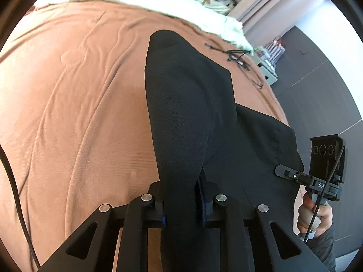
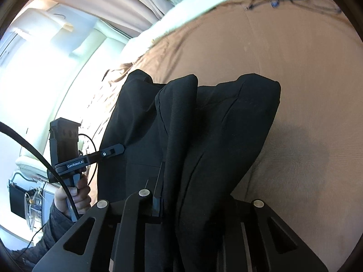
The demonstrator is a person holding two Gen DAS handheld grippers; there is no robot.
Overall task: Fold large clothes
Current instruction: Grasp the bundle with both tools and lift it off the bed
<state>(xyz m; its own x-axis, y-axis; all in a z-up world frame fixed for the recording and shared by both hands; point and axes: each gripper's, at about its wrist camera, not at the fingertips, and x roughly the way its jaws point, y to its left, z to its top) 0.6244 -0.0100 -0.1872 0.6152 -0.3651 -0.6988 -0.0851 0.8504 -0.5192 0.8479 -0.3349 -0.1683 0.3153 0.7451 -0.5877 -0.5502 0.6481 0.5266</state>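
While both claws, left claw [image 1: 181, 195] and right claw [image 2: 192, 201], clench the black garment [image 1: 188, 104] over the bed [image 1: 74, 95], only the right wrist view shows its doubled folds.

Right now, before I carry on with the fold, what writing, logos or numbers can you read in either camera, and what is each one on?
"GenRobot.AI": white letters on the collar of the left claw, seen from the right wrist camera.
"DA": start of a cut-off white label on the collar of the right claw, seen from the left wrist camera; the rest is hidden.
Nothing readable on the black garment, the brown bedcover or the blurred clutter beyond.
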